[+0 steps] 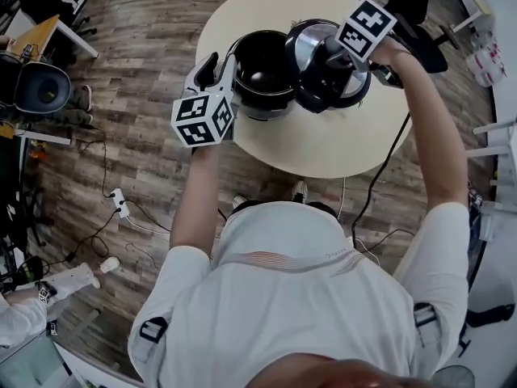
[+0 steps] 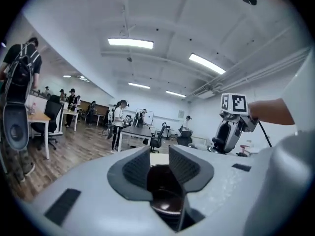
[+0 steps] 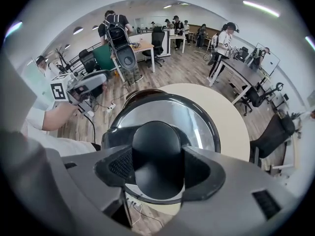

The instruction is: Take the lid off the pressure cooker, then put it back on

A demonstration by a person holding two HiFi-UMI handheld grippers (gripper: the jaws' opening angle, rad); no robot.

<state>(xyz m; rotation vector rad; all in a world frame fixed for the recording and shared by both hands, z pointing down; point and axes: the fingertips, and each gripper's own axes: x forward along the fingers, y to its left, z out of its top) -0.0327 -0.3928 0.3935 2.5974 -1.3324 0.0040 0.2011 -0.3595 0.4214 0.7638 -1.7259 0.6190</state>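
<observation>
Head view, entry: pressure cooker pot (image 1: 260, 75) standing open on round table (image 1: 323, 148), lid (image 1: 315, 75) off and hanging just beside the pot's right rim, over the tabletop. Reads as first half of the task done, refitting not yet begun.

Right gripper (image 1: 329, 53): clamped on the lid's knob (image 3: 157, 156), both pads (image 3: 120, 165) pressing its sides, jaws fairly wide to span it. Points steeply down, probably so that the lid hangs under the grip instead of levering against the pads.

Left gripper (image 1: 216, 69): parked at the pot's left side, jaws partly apart, gripping nothing (only the dark pot interior visible through the gap). Probably placed there to steady the pot during refitting.

Materials: knob smooth, matte black, bulbous, easy to seat between pads. Lid a bright mirror-like metal disc inside a glossy black ring. Pot interior dark and shiny, outer band silvery. Pads dark, finely ribbed, rubbery in look. Table pale, matte, smooth; floor (image 1: 137, 47) of wood-grain planks
</observation>
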